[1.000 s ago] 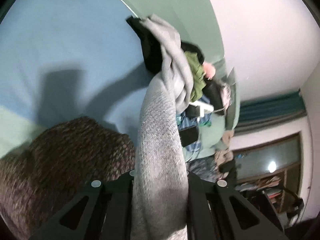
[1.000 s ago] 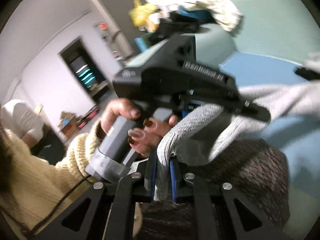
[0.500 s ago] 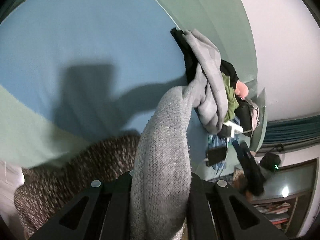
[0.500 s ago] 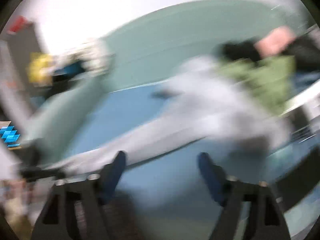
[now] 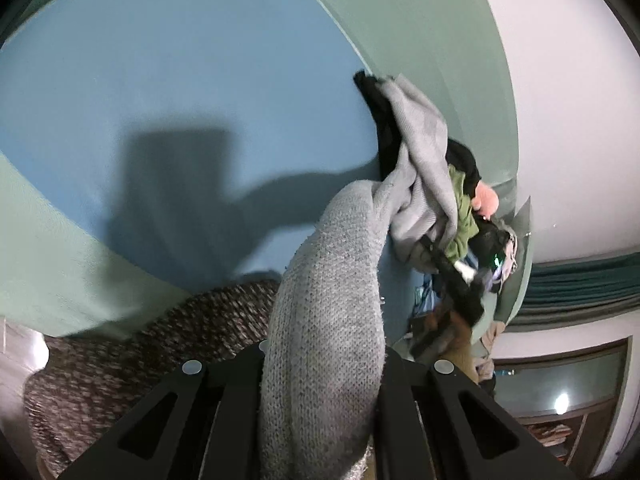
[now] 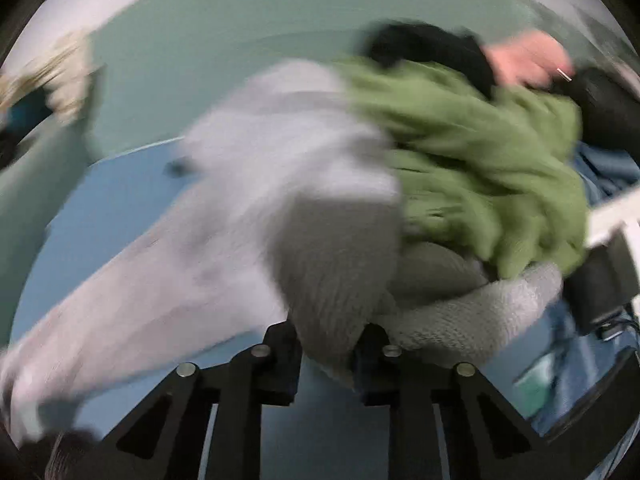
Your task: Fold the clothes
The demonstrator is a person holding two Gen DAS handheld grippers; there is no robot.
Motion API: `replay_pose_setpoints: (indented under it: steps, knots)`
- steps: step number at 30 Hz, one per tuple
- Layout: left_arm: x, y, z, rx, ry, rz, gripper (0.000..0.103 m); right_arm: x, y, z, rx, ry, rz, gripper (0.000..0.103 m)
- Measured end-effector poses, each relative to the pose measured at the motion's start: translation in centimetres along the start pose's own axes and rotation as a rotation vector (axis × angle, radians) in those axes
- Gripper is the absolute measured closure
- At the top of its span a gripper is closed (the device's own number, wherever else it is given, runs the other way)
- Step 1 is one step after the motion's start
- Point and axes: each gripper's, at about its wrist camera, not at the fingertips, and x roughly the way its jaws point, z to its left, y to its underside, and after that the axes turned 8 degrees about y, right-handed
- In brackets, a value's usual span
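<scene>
Swinging over from the left gripper [image 5: 320,364], which pinches the grey sweater [image 5: 328,320] above the bed [image 5: 160,80], the right gripper [image 6: 326,344] closes its fingers on a bunched fold beside the green garment [image 6: 472,160], risking a snag.

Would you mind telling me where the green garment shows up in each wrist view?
Left wrist: green garment right of centre, small, behind the grey knit sweater.
Right wrist: green garment upper right, large, blurred.
Shared landmark: the pink item just beyond it.
</scene>
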Motion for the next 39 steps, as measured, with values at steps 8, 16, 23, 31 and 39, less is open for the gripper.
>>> replay_pose_setpoints:
  steps: [8,16,23,31,39]
  knots:
    - [-11.8,0.7,0.8,0.03,-0.005,-0.297,0.095,-12.3,5.2,15.0,-0.238,-0.64,0.001,0.103]
    - [-18.1,2.2,2.5,0.006,-0.09,-0.401,0.095,-16.1,0.3,17.2,-0.325,-0.534,-0.215,0.076]
    - [-12.9,0.7,3.8,-0.012,-0.401,-0.306,0.094,-2.9,-1.5,6.1,0.019,-0.177,0.123,0.056]
    - [-8.7,-0.8,2.5,-0.05,-0.463,-0.247,0.094,-0.3,-1.9,6.7,0.022,-0.264,0.142,0.026]
    - [-7.2,-0.1,2.3,-0.096,-0.461,-0.228,0.094,-2.6,-0.4,25.3,-0.448,-0.505,0.03,0.016]
